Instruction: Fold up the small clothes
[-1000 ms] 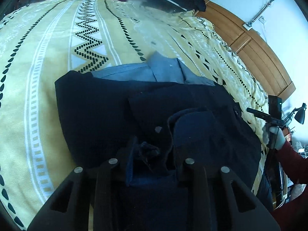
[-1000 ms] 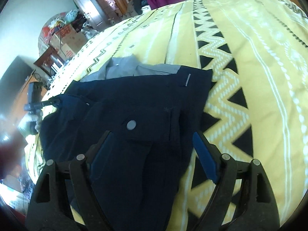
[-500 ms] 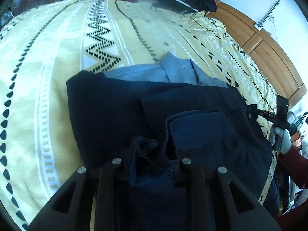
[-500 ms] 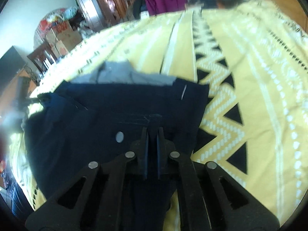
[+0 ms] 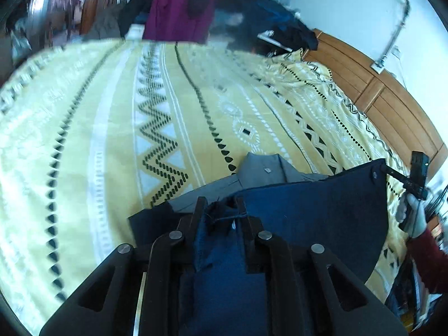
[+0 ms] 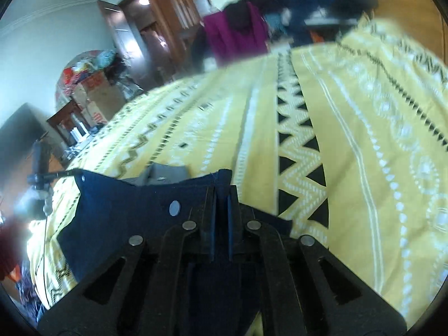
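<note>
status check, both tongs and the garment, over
Left tongs shut on navy garment. Right tongs shut on its other corner. Garment lifted, above grey shirt on bed. Nothing in the way.

Black two-finger grippers, white glove, dark red sleeve.

The left gripper (image 5: 221,204) is matte black plastic: two slim dark fingers (image 5: 199,210) running forward, angular linkage arms fanning out behind them with triangular cut-outs, and four round silver rivets in a row across the joints. The right gripper (image 6: 221,196) has the same black frame, the same four silver rivets and cut-outs, but blue pads (image 6: 212,212) line the inner faces of its fingers. In the left wrist view, a hand (image 5: 411,215) at the far right wears a white glove, and a dark red sleeve (image 5: 428,260) runs back from it.
</note>
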Demonstrator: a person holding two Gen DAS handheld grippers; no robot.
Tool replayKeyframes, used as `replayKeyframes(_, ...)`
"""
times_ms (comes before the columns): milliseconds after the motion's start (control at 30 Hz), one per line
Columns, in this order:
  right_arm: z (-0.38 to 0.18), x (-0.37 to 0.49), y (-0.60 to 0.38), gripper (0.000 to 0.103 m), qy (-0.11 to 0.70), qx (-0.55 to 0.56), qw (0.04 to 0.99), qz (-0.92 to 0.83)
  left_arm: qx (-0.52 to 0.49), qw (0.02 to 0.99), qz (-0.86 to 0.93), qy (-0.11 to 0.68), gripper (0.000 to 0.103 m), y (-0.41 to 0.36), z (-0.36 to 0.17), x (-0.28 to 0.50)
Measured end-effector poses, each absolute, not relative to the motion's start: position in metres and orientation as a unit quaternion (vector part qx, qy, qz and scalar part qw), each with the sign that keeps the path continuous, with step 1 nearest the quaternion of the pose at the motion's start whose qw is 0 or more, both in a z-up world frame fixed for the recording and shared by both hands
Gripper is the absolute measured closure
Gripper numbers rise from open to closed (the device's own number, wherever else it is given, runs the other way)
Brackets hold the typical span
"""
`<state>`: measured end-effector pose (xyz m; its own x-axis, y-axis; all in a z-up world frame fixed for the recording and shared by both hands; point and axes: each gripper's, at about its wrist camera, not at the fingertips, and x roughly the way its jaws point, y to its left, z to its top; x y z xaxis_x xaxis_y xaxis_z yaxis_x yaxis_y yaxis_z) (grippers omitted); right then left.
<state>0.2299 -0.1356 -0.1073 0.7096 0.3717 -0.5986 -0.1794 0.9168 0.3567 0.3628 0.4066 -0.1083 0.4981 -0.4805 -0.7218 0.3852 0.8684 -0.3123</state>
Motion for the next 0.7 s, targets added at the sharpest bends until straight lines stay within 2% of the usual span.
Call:
replayKeyframes(167,-0.219,0.287,-0.138,0.096,0.475,0.163,0.854,0.137,-0.016,0.843,-0.18,0.506,0.084,0.403,-0.199,0.416)
replayKeyframes(200,-0.232,0.285,-0.142,0.095,0.468,0.187,0.851,0.146,-0.03,0.836,-0.178,0.518,0.083,0.407,-0.216,0.422)
replayKeyframes(267,-0.236,0.28,-0.158,0.096,0.445,0.243,0.846,0.163,-0.063,0.845,-0.185,0.498,0.083,0.415,-0.218,0.419)
replayKeyframes(700,-0.237,0.276,-0.155,0.092,0.429,0.235,0.855,0.17,-0.081,0.852,-0.199,0.478,0.078,0.426,-0.221,0.406)
